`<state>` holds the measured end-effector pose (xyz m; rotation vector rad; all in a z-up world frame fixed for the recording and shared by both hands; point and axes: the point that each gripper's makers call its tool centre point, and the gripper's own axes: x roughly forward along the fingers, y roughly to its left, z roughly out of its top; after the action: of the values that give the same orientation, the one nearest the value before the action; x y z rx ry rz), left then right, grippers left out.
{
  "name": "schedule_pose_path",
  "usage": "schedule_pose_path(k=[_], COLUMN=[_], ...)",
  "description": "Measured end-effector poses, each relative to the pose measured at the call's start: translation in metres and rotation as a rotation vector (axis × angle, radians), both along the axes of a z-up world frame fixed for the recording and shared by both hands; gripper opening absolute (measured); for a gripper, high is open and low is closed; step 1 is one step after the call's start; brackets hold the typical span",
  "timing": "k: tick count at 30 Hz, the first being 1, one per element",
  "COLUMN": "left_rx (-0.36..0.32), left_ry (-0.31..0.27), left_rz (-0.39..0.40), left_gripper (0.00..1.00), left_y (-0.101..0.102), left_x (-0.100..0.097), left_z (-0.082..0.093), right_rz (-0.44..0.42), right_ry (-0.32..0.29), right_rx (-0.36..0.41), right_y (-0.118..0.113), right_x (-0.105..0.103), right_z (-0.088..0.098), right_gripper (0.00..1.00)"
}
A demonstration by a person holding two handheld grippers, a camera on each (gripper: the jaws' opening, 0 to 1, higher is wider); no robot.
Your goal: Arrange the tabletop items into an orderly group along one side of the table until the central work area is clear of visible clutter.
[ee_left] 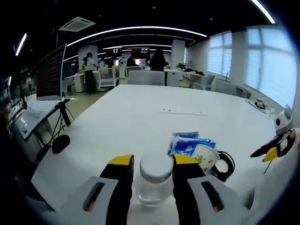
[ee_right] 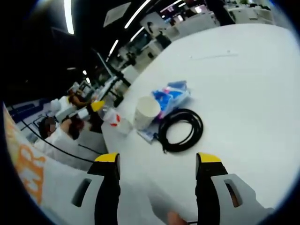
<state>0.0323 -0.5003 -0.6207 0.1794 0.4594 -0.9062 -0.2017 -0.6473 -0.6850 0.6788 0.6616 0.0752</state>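
Note:
A clear jar with a white lid (ee_left: 154,180) stands near the table's front edge between the yellow-tipped jaws of my left gripper (ee_left: 154,161), which press against its sides. Just to its right lie a blue packet (ee_left: 190,143), a white paper cup (ee_left: 205,157) on its side and a coiled black cable (ee_left: 226,164). My right gripper (ee_right: 158,159) hangs open above bare table, short of the cable coil (ee_right: 180,131), the cup (ee_right: 146,112) and the blue packet (ee_right: 171,96). Beyond them, the jar (ee_right: 114,118) sits at the table's edge in the left gripper (ee_right: 97,107).
The large white table (ee_left: 140,112) stretches away bare. A laptop on a stand (ee_left: 49,75) and a black mouse (ee_left: 61,143) sit at its left side. Chairs and people stand beyond the far end. A seated person in white (ee_right: 56,136) is beside the table.

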Motion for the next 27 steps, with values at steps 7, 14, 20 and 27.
schedule_pose_path(k=[7,14,20,27], left_rx=[-0.005,0.010,0.030,-0.012], left_ry=[0.005,0.024,0.003,0.072], left_rz=[0.039,0.028,-0.014,-0.084], left_gripper=[0.46,0.27,0.22,0.22], left_y=[0.008,0.005,0.001,-0.004], left_x=[0.004,-0.003,-0.004,-0.001], left_z=[0.003,-0.003,-0.002,0.000], right_rz=[0.015,0.019,0.011,0.003], right_ry=[0.002,0.005,0.007,-0.002], right_rx=[0.007,0.010,0.013,0.015], right_y=[0.006,0.008,0.006,0.003], right_x=[0.001,0.001,0.000,0.001], right_z=[-0.002,-0.002,-0.003,-0.001], right_gripper=[0.64,0.64,0.63,0.63])
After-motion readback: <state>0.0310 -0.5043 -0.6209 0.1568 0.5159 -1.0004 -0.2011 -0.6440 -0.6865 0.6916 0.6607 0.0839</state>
